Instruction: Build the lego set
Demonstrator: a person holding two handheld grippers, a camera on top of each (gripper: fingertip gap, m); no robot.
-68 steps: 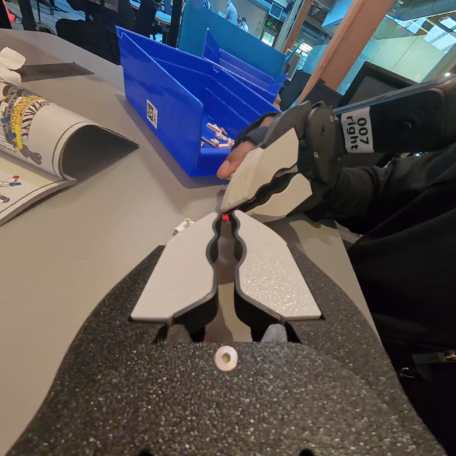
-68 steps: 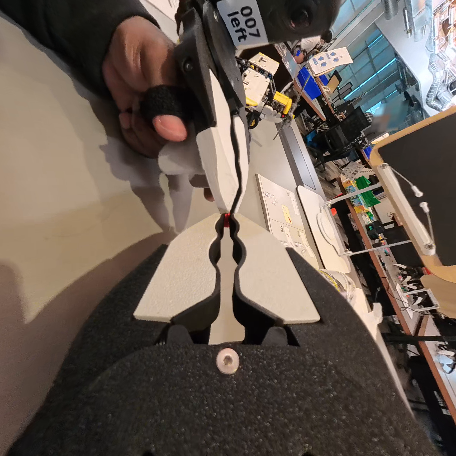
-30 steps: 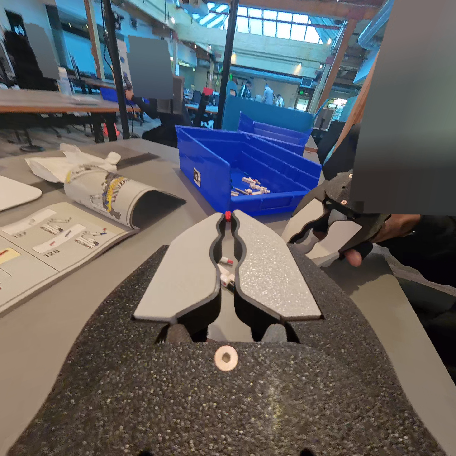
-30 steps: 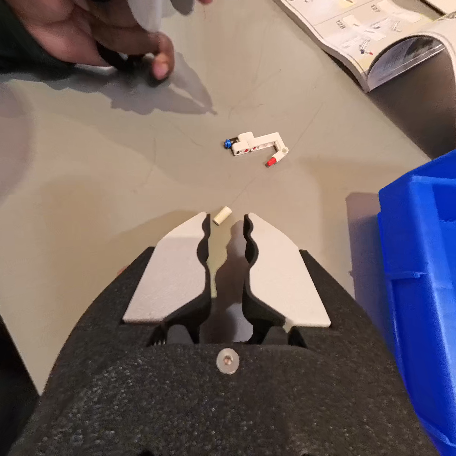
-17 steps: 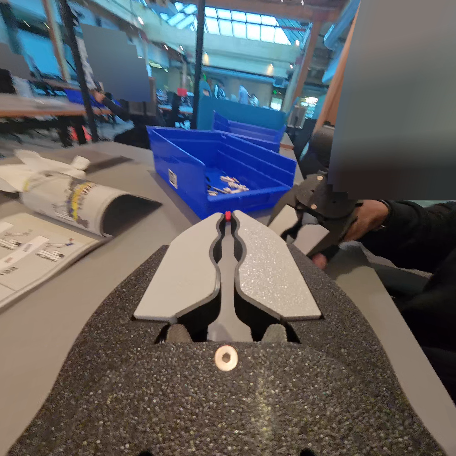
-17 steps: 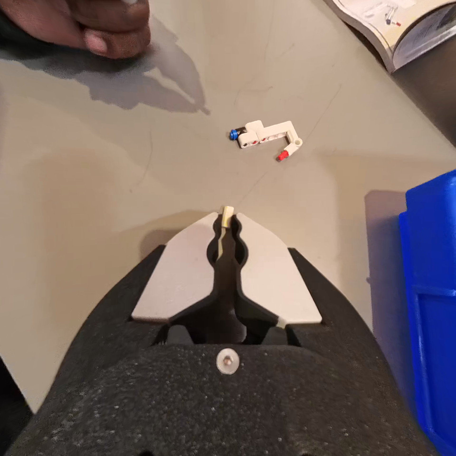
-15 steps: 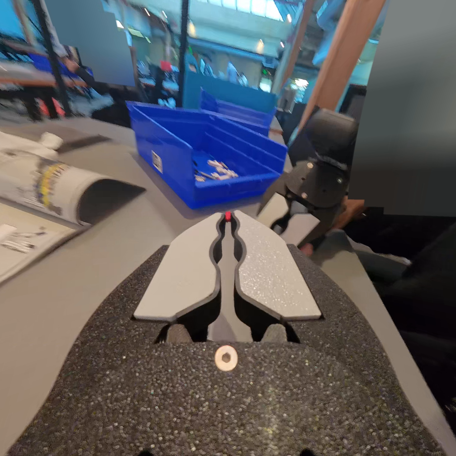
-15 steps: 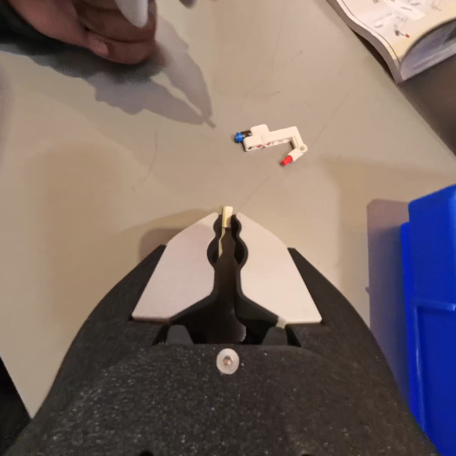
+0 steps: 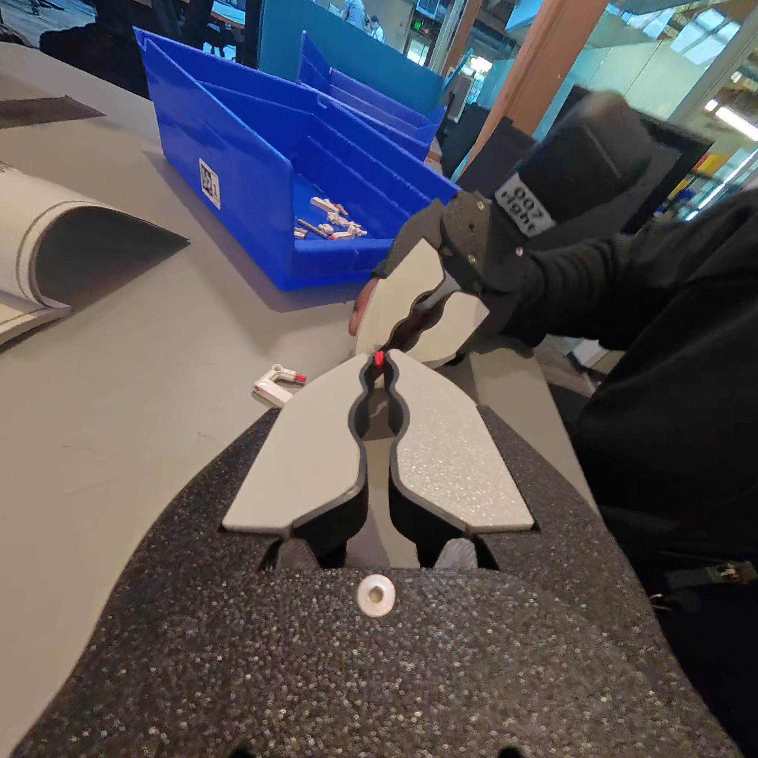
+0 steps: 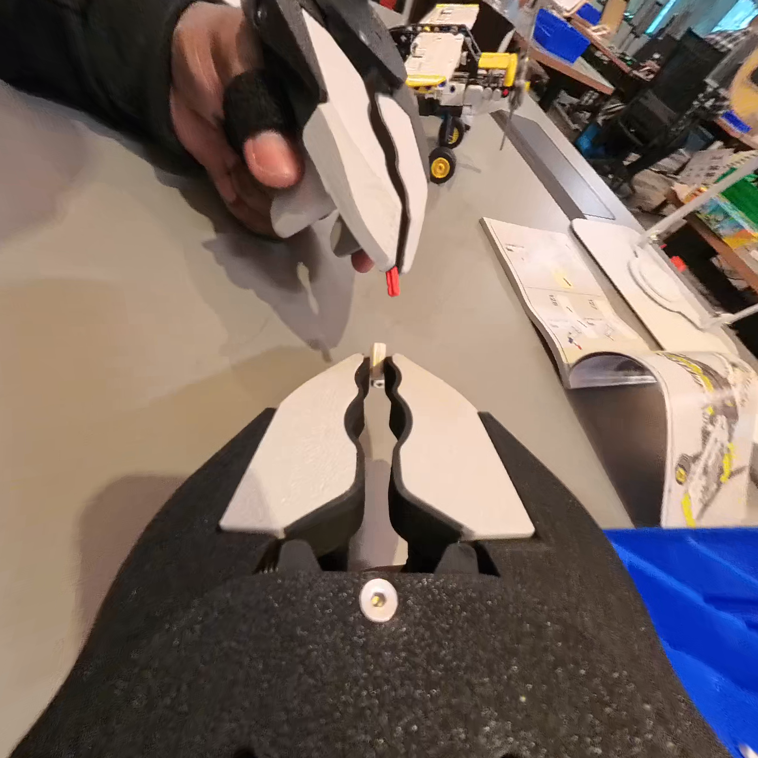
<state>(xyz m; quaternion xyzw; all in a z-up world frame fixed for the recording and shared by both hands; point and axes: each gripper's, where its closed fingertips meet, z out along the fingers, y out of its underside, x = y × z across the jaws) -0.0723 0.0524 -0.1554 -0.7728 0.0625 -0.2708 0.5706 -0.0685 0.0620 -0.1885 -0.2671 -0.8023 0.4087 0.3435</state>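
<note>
Holding small pale parts [image 9: 332, 223], the blue bin [image 9: 246, 172] sits on the worktop [image 9: 123, 389]; left gripper [image 9: 378, 361] pinches a red pin [image 9: 379, 358], right gripper [image 10: 377, 363] a cream peg [image 10: 376, 357]

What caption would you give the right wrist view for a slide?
Right gripper pinching a small cream sleeve, facing the left gripper's red pin above a grey table.

Two wrist views, each looking forward along its own fingers [image 9: 311, 443] [image 10: 447, 451], close above the grey surface [image 9: 123, 410] [image 10: 123, 328]. Aimed at each other, tips nearly meeting. Shared: surface, blue bin [image 9: 254, 164] [image 10: 697, 594], open booklet [image 9: 37, 254] [image 10: 574, 295] beyond the fingers.
</note>
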